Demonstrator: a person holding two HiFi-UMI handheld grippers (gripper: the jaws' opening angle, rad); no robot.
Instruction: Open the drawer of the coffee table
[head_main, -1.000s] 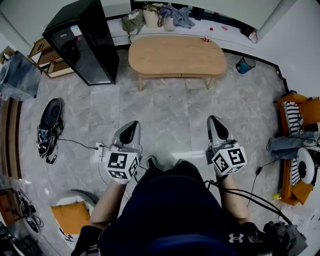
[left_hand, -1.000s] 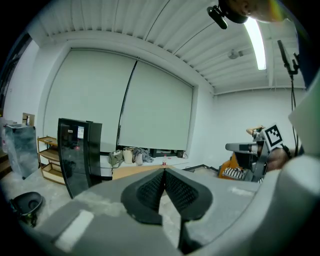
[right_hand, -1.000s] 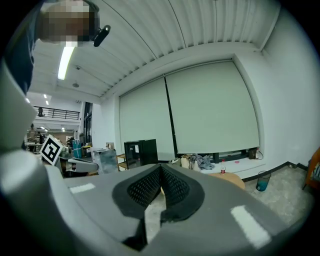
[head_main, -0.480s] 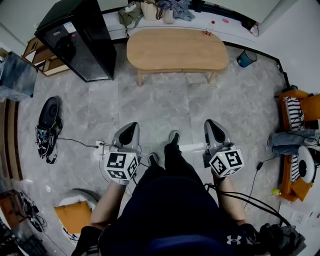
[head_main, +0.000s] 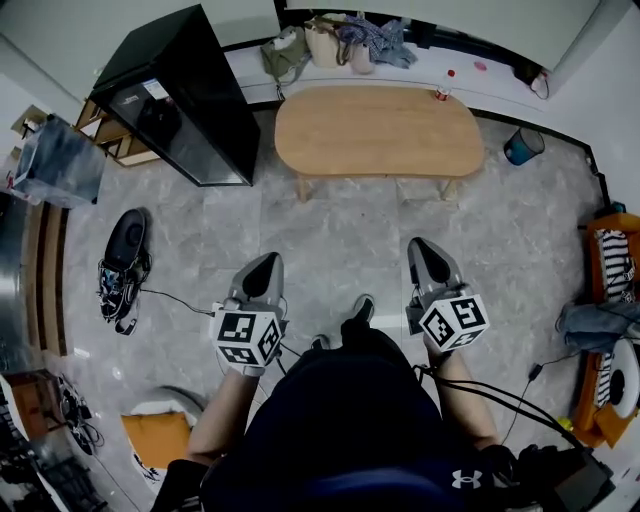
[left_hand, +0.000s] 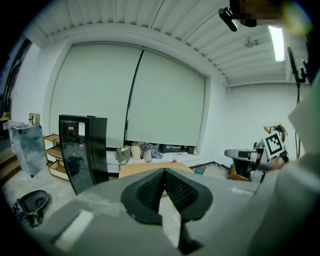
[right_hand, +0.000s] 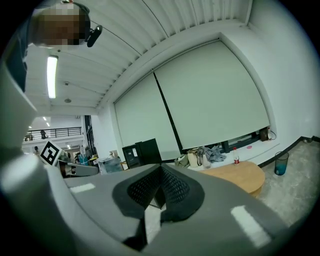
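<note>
The oval wooden coffee table (head_main: 378, 130) stands across the grey floor ahead of me, well beyond both grippers; its drawer front shows only as a thin line on the near edge. My left gripper (head_main: 265, 264) is shut and empty, held low at the left. My right gripper (head_main: 424, 246) is shut and empty at the right. In the left gripper view the shut gripper (left_hand: 164, 171) points toward the table (left_hand: 131, 171). In the right gripper view the gripper (right_hand: 160, 168) is shut, with the table (right_hand: 240, 175) off to the right.
A black cabinet (head_main: 182, 95) stands left of the table, with wooden shelves (head_main: 107, 133) behind it. Bags and clothes (head_main: 342, 40) lie on the ledge beyond. A blue bin (head_main: 522, 146) sits at the right, a black device (head_main: 125, 255) with cables on the floor at the left, orange seating (head_main: 610, 330) far right.
The whole view has shifted: the table and cabinet now sit further right and lower in the frame. Both grippers stay shut, held ahead of the body, a foot showing between them.
</note>
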